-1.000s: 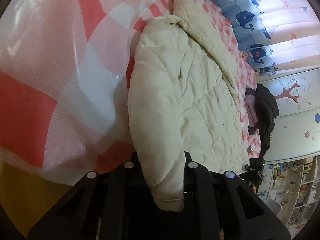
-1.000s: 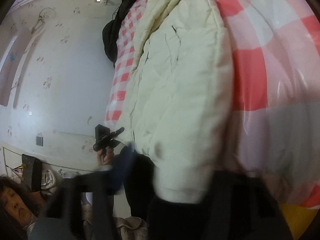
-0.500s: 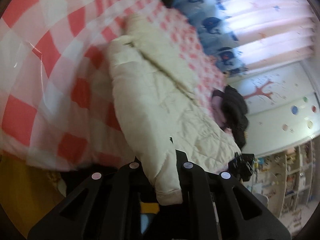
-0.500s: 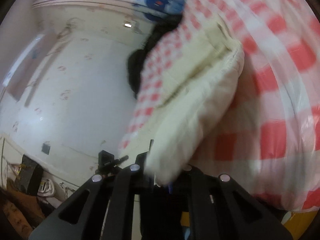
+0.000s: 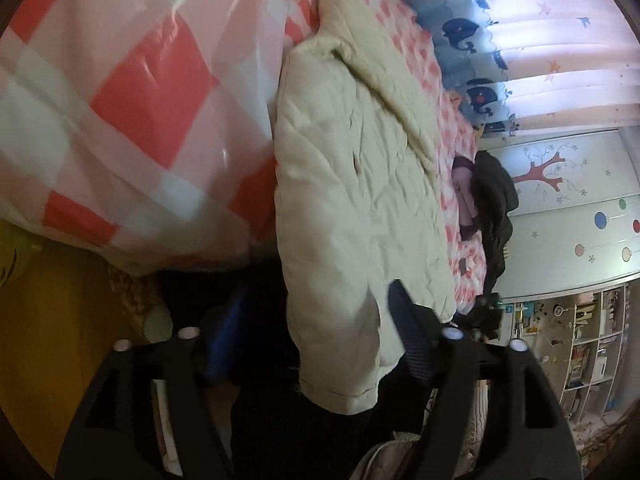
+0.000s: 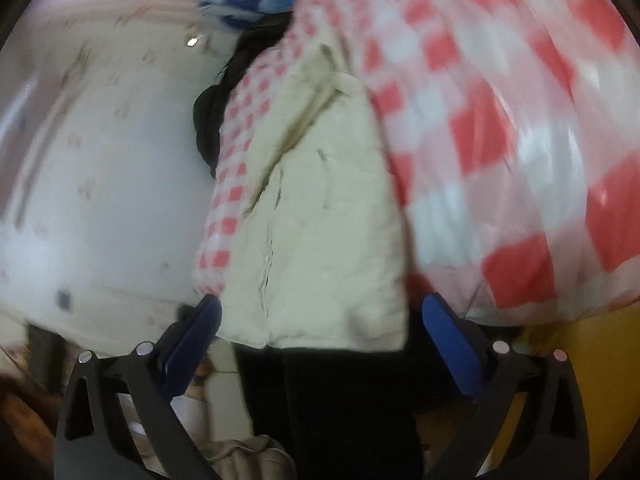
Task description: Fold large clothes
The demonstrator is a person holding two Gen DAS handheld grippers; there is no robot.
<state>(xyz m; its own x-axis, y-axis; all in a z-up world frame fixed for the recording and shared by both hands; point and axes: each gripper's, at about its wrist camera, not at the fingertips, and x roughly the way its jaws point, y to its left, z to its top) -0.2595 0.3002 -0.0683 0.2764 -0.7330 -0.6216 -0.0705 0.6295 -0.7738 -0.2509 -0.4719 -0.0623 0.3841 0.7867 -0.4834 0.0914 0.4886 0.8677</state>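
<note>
A cream quilted jacket (image 5: 360, 184) lies lengthwise on a bed with a red, pink and white checked cover (image 5: 132, 92). Its near end hangs over the bed's edge. In the left wrist view my left gripper (image 5: 316, 340) has its jaws opening, and the jacket's hanging corner (image 5: 340, 364) sits loose between the blue pads. The right wrist view is blurred. There my right gripper (image 6: 320, 340) is opening wide, and the jacket (image 6: 320, 220) has its near hem between the pads (image 6: 448, 344), which stand apart from it.
A dark garment (image 5: 494, 200) and a pink one (image 5: 464, 196) are piled at the bed's far side. A whale-print curtain (image 5: 480, 40) and a white wall with a tree decal (image 5: 544, 172) stand beyond, with shelves (image 5: 592, 340) beside them. Dark trousers (image 6: 340, 400) stand right under the hem.
Both grippers were shut on the jacket's near edge half a second ago. Now both have spread their jaws and let it go, and both views have swung while the jacket stays draped over the bed's edge.
</note>
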